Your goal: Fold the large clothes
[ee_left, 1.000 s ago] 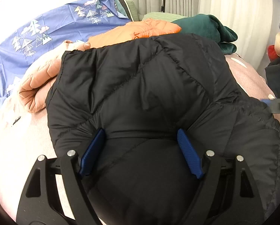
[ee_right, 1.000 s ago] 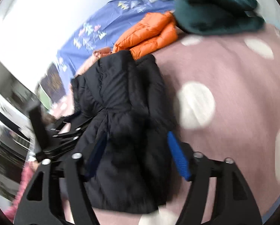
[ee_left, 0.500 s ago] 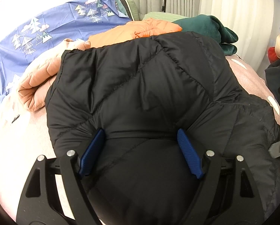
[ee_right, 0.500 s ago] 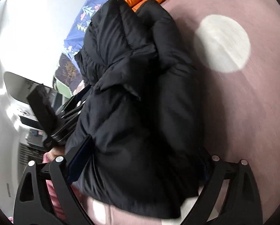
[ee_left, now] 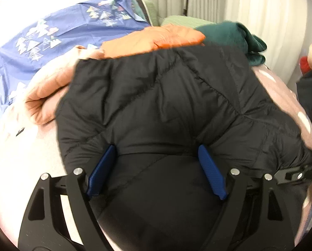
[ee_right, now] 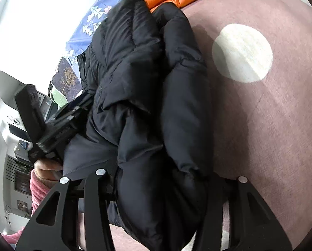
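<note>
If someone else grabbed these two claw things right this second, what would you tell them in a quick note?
Left gripper: jaws wide open, pressed onto the black puffer jacket, not pinching it.
Right gripper: jaws spread around a thick bunch of the same jacket; fingertips are buried, so grip is unclear.
Jacket lies on the pink dotted bedspread, bunched and partly folded over itself. Orange jacket and green garment lie behind it.
Left to do: flatten and finish the fold.

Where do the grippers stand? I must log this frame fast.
Left gripper: open, fingers wide apart against the black jacket.
Right gripper: open wide around the jacket's bunched end; fingertips hidden.
</note>
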Available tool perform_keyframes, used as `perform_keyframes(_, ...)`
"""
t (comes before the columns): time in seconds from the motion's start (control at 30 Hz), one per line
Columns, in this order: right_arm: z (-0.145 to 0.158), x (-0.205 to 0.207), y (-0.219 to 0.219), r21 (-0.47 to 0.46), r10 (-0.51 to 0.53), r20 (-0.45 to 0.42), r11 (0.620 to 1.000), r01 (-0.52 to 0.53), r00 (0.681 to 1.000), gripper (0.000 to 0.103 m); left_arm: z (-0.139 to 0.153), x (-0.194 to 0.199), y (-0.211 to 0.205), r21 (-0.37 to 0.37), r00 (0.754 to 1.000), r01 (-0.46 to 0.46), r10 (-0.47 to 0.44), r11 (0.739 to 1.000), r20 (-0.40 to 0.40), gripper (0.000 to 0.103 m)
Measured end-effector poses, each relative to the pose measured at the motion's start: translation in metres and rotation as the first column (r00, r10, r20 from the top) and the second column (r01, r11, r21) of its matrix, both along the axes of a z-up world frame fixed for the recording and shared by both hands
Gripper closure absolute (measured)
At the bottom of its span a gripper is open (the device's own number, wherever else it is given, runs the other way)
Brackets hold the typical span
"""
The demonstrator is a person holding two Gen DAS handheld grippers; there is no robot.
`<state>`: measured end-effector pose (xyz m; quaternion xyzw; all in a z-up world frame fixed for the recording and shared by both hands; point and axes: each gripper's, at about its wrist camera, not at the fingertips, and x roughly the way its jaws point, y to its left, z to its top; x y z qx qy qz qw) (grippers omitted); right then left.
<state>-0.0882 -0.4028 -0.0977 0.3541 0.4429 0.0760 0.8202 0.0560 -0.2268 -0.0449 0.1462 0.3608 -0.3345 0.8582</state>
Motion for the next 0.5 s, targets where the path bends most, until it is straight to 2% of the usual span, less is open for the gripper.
perform_keyframes(0.07,0.000,-0.004,0.002,-0.018,-0.004,0.006,1.000,0.004,1.000,0.055,0.015,-0.002,0.019,-0.096,0.998,-0.058,0.060,0.994,0.014,0.014)
perform_keyframes(0.1,0.001,-0.005,0.003,-0.027,-0.003,0.010,1.000,0.004,1.000,0.054,0.023,0.000,0.036,-0.180,0.993,-0.113,0.117,0.977,0.009,0.007)
perform_keyframes(0.17,0.002,-0.004,0.007,-0.040,-0.003,0.014,0.999,0.003,1.000,0.053,0.024,0.013,0.059,-0.267,0.980,-0.196,0.185,0.944,-0.068,0.005)
perform_keyframes(0.2,0.002,-0.004,0.008,-0.042,-0.003,0.013,0.999,0.003,1.000,0.052,0.016,0.026,0.069,-0.280,0.968,-0.238,0.205,0.930,-0.143,0.005)
perform_keyframes(0.27,0.002,-0.005,0.007,-0.046,-0.001,0.015,0.999,0.002,1.000,0.052,-0.004,0.045,0.078,-0.250,0.940,-0.305,0.247,0.919,-0.237,0.005)
perform_keyframes(0.33,0.001,0.001,0.017,-0.046,-0.001,0.020,0.999,0.002,1.000,0.051,-0.020,0.054,0.080,-0.273,0.923,-0.298,0.204,0.915,-0.326,0.003)
perform_keyframes(0.37,0.000,0.005,0.014,-0.043,-0.003,0.020,0.999,0.004,1.000,0.051,-0.030,0.059,0.081,-0.296,0.906,-0.306,0.181,0.905,-0.383,0.002)
perform_keyframes(0.43,-0.002,0.002,0.013,-0.036,-0.004,0.021,0.999,0.005,1.000,0.051,-0.040,0.063,0.082,-0.323,0.887,-0.321,0.162,0.890,-0.433,0.002)
perform_keyframes(0.5,-0.001,0.005,0.014,-0.036,-0.003,0.018,0.999,0.004,1.000,0.051,-0.047,0.067,0.080,-0.345,0.879,-0.313,0.132,0.885,-0.458,0.002)
